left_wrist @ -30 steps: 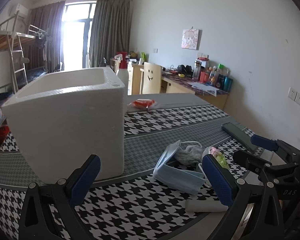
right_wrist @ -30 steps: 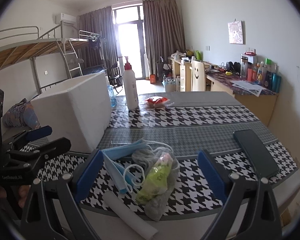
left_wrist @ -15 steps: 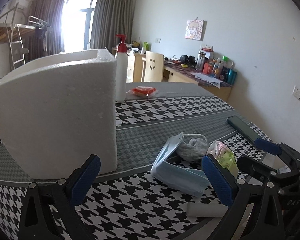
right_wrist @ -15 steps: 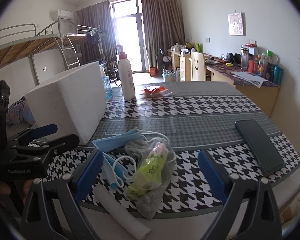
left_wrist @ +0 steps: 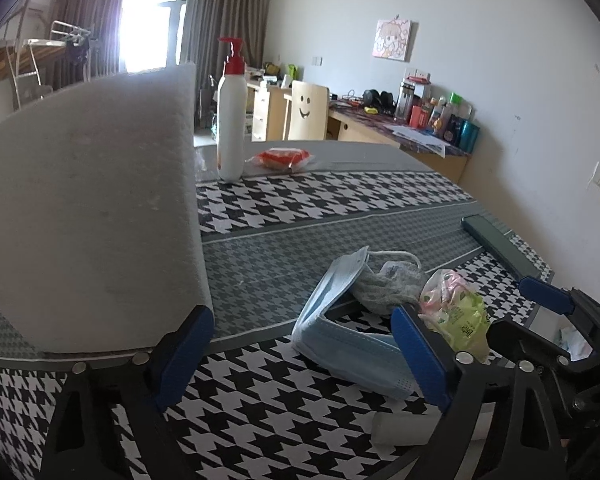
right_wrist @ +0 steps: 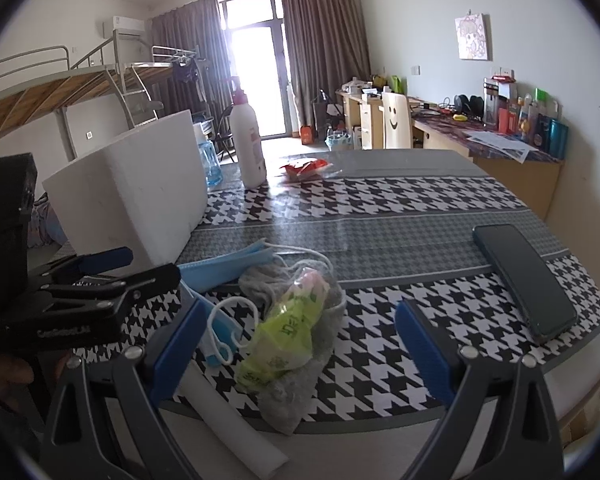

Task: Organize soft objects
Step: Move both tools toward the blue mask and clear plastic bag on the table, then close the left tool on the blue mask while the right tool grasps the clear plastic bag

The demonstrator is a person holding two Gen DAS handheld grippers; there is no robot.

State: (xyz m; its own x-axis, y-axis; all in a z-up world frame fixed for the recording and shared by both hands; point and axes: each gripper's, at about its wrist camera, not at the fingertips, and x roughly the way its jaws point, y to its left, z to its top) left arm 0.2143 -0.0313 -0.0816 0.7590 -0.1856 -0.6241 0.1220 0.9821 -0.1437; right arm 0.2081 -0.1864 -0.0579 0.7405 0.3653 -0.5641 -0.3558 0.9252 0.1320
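Here, a limp blue face mask (left_wrist: pixel 350 344) is lying near the table's (left_wrist: pixel 340 200) front edge, touching a crinkly snack bag (right_wrist: pixel 284 344); likely featherlight, best pinched at its folded edge. The left gripper (left_wrist: pixel 300 356), empty, is narrowing slightly; the right gripper (right_wrist: pixel 300 344) is hanging wide, empty.

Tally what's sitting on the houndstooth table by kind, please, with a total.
Blue face mask: 1
Grey mesh bag with the green packet: 1
White roll: 1
Foam box: 1
Pump bottle: 1
Red snack packet: 1
Phone: 1
Total: 7
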